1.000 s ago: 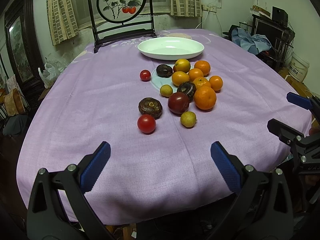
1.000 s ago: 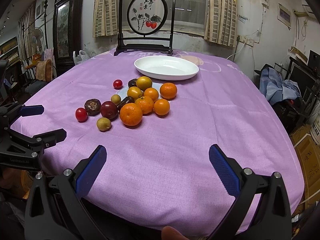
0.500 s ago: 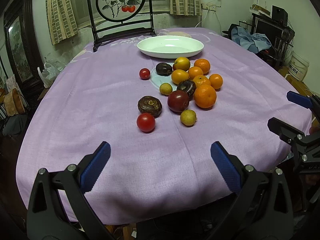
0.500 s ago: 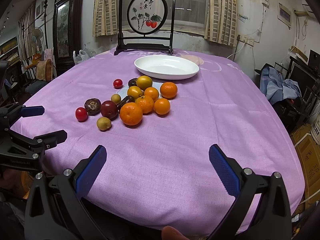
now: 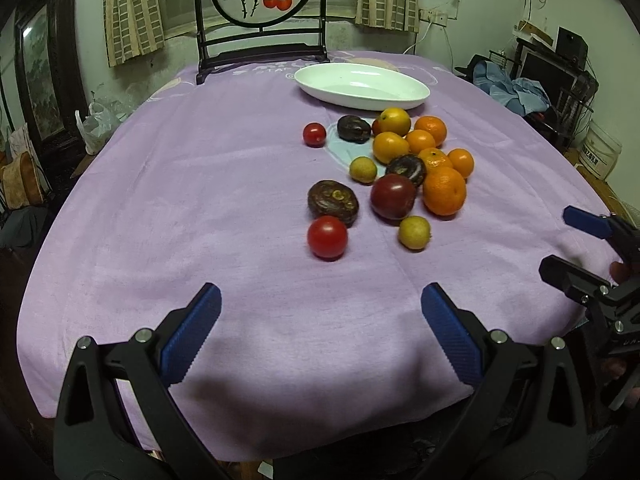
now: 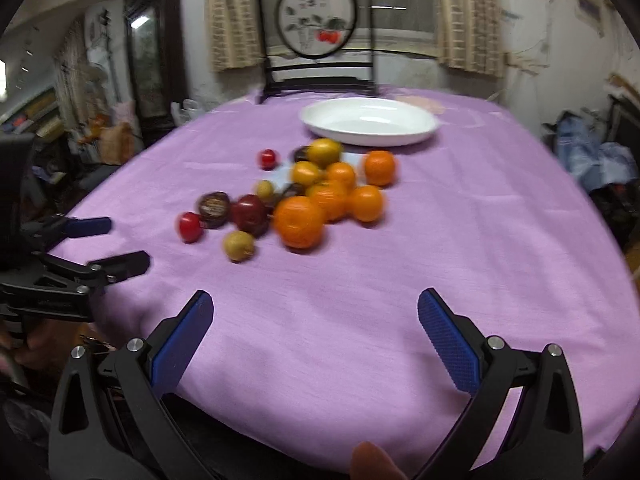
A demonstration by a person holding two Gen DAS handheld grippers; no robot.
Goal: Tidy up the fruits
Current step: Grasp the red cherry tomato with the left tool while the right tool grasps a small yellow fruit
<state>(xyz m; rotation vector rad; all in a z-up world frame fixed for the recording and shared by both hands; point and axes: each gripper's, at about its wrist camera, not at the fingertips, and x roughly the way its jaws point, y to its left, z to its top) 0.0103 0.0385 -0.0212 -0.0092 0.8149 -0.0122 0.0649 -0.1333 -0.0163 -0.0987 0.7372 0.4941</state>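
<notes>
Several fruits lie in a loose heap on the purple tablecloth [image 5: 200,184]: a big orange [image 5: 444,191], a dark red plum [image 5: 393,196], a wrinkled brown passion fruit [image 5: 333,202], a red tomato [image 5: 327,237] and a yellow-green fruit [image 5: 414,232]. Behind them sits an empty white oval dish [image 5: 362,86]. My left gripper [image 5: 320,332] is open above the near table edge, short of the tomato. My right gripper [image 6: 314,330] is open too, in front of the big orange [image 6: 299,222]. The right wrist view is blurred.
A black-framed round painted screen [image 5: 262,12] stands at the table's far edge behind the dish. A dark cabinet [image 5: 44,80] and bags are off to the left, shelves and clothes [image 5: 516,92] to the right. Bare cloth spreads left of the fruit.
Both grippers have moved forward over the table toward the fruit, which now looks nearer in both views. The right one is moving fast, blurring its view. Both stay open.
</notes>
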